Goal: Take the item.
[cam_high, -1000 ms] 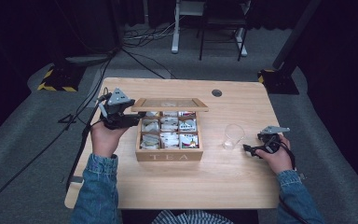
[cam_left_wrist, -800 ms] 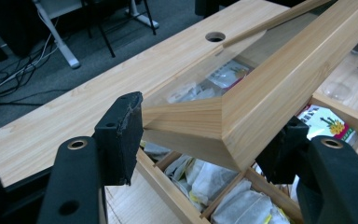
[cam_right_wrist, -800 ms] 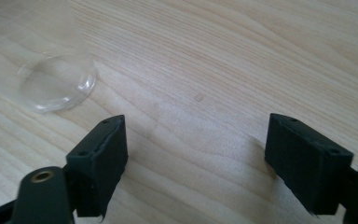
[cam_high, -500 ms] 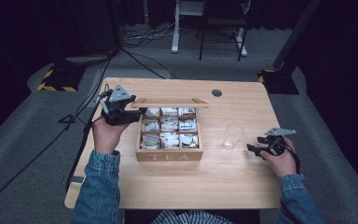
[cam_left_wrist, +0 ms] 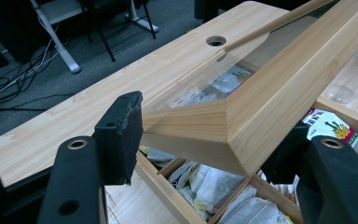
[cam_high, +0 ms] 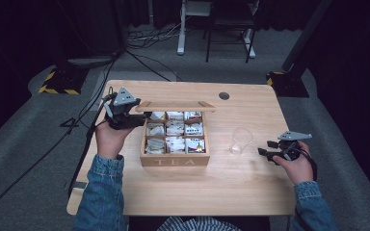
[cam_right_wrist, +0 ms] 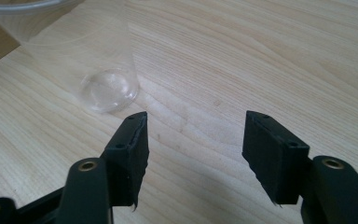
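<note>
My left gripper (cam_high: 139, 117) grips the tea box's lid (cam_high: 175, 106), raised open; my right gripper (cam_high: 266, 153), jaws just narrowing on nothing, hasn't reached the cup (cam_high: 241, 140).

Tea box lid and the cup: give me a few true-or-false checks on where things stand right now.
1. The left gripper is clamped on the corner of the lid. True.
2. The tea box is shut. False: its lid is raised and the tea bags show.
3. The right gripper holds the clear cup. False: its jaws are empty; the cup stands beyond them.
4. The cup stands upright on the table, to the right of the box. True.
5. The cup is full of tea. False: it looks empty.
</note>
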`<state>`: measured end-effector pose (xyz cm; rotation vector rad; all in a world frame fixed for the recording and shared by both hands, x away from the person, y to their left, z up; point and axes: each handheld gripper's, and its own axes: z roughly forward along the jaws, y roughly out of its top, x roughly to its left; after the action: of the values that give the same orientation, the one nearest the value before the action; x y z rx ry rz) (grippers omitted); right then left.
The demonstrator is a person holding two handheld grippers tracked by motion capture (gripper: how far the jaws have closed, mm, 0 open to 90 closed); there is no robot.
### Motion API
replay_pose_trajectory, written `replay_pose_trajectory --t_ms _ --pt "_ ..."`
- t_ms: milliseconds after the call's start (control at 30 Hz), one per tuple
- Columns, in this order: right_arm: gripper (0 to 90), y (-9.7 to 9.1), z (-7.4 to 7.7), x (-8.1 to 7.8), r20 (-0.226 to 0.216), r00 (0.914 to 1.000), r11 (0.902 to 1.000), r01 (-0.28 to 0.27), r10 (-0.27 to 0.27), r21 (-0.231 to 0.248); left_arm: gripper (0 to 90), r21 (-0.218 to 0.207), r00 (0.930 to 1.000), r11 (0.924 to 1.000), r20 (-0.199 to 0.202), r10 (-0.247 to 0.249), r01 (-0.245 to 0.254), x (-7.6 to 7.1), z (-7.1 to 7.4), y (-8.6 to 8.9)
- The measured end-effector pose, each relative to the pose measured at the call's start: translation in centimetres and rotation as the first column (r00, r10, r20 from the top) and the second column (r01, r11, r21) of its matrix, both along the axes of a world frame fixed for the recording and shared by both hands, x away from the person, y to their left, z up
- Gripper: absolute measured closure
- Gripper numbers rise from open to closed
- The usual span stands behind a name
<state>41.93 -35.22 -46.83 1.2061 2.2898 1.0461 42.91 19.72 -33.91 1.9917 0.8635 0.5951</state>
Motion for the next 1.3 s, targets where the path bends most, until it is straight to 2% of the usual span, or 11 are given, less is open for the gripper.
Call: replay_pose_trajectory --t_ms 267,433,533,567,600,633,900,933,1100,1167,1300 --pt "42.2 0.1 0.8 -0.7 0.010 0.9999 0.9999 0.009 -0.009 0.008 39.8 0.005 0.9999 0.9999 0.001 -0.013 0.013 0.0 -0.1 -0.2" --pt "42.6 0.5 3.0 -1.5 0.024 0.9997 1.0000 0.008 -0.008 -0.003 39.8 0.015 0.9998 0.9997 0.000 -0.018 0.018 -0.1 -0.1 -0.2" --pt "42.8 0.9 3.8 -1.7 0.022 0.9997 1.0000 0.009 -0.009 -0.002 39.8 0.020 0.9998 0.9996 0.000 -0.018 0.018 -0.1 -0.1 -0.3" --pt "42.8 1.2 4.5 -1.9 0.029 0.9996 1.0000 0.001 -0.001 -0.004 39.8 0.021 0.9998 0.9996 -0.001 -0.017 0.017 -0.2 -0.1 -0.3" --pt "42.8 1.2 4.5 -1.9 0.029 0.9996 1.0000 0.001 -0.001 -0.004 39.8 0.021 0.9998 0.9996 -0.001 -0.017 0.017 -0.2 -0.1 -0.3" --pt "43.0 1.5 5.1 -2.1 0.025 0.9997 0.9999 0.003 -0.003 0.011 39.8 0.022 0.9999 0.9996 0.000 -0.017 0.017 -0.2 -0.1 -0.3" --pt "45.7 3.0 6.7 -2.8 0.040 0.9990 0.9985 0.017 -0.020 0.052 39.8 0.027 0.9998 0.9995 0.001 -0.018 0.018 -0.2 -0.2 -0.3" --pt "45.7 3.8 7.4 -2.9 0.047 0.9989 0.9982 0.006 -0.008 0.060 39.8 0.028 0.9998 0.9994 0.000 -0.018 0.018 -0.2 -0.2 -0.3" --pt "45.7 5.3 8.1 -2.7 0.047 0.9984 0.9943 -0.035 0.030 0.101 39.8 0.029 0.9998 0.9994 -0.001 -0.021 0.021 -0.2 -0.2 -0.3" --pt "45.6 6.7 8.3 -2.4 0.049 0.9963 0.9934 -0.075 0.071 0.087 39.8 0.033 0.9997 0.9992 0.000 -0.023 0.023 -0.2 -0.2 -0.3" --pt "45.5 8.3 8.5 -1.9 0.046 0.9930 0.9908 -0.112 0.109 0.076 39.8 0.034 0.9997 0.9991 -0.001 -0.025 0.025 -0.2 -0.2 -0.3"
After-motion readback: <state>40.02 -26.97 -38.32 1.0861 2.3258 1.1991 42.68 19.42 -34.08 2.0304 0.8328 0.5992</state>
